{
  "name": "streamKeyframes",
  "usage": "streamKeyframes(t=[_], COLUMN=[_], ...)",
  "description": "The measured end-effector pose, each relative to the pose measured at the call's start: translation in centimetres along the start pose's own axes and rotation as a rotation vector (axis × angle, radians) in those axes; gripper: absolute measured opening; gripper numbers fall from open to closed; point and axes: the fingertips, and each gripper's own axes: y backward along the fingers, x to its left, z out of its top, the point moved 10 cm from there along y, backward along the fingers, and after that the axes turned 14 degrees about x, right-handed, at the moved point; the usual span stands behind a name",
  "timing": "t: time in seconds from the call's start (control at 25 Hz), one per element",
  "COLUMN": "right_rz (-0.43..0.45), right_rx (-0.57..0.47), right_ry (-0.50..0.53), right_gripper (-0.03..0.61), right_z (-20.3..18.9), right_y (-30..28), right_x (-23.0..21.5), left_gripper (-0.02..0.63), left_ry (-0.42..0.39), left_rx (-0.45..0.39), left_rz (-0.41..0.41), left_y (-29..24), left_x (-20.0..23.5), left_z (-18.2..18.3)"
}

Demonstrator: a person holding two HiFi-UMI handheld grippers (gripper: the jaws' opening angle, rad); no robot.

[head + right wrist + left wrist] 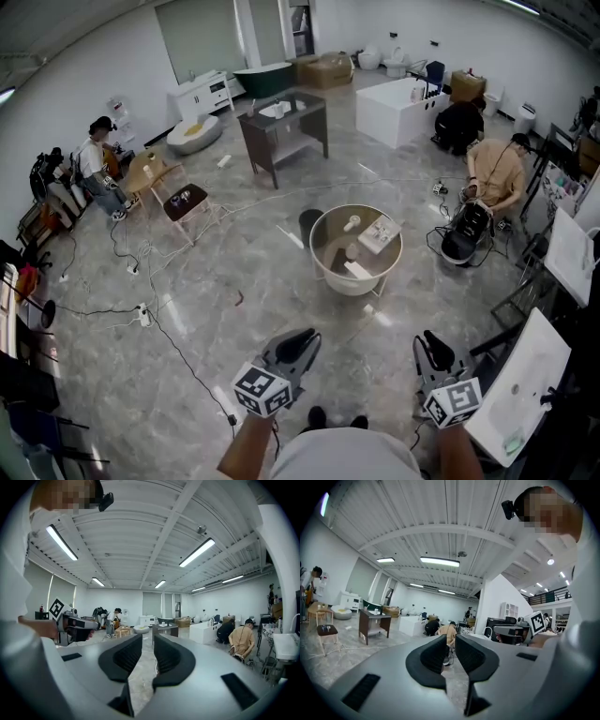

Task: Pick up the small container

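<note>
Left gripper (302, 339) (450, 645) jaws slightly apart, narrow gap, nothing in it. Right gripper (433, 349) (143, 645) same: small gap, empty. Both held level, side by side, well apart from each other, low in the head view. Bare grey floor (281, 291) ahead of both, clear run up to the round white table (330, 272). Small container (352, 251) sits on its brown top near the middle, well apart from both grippers; a flat box (380, 234) is at the far right rim, a white block (356, 270) at the near rim. Tight side is the right: white basin (520, 394) just beside the right gripper. On the left, a black cable (187, 361) crosses the floor near the left gripper.
</note>
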Motion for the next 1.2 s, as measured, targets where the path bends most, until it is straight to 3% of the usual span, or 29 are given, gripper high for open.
streamKeyframes(t=[0.32,0.6,1.2], right_rz=[-0.004,-0.001,-0.043], right_rx=[0.022,0.039,0.062], right_ry=[-0.008,-0.039,-0.064], right_gripper=[0.262,0.350,0.403], right_z=[-0.3,-0.8,-0.5], right_y=[-0.6,-1.4,-4.1], right_x=[0.3,0.9,3.4], left_gripper=[0.244,0.370,0.405], left_ry=[-0.005,0.015,0.015], left_rx=[0.020,0.051,0.052], left_rz=[-0.026,-0.009,-0.035], left_y=[0.2,0.7,1.6], left_x=[1.3,2.8,6.9], left_z=[-0.6,-1.3,-1.8])
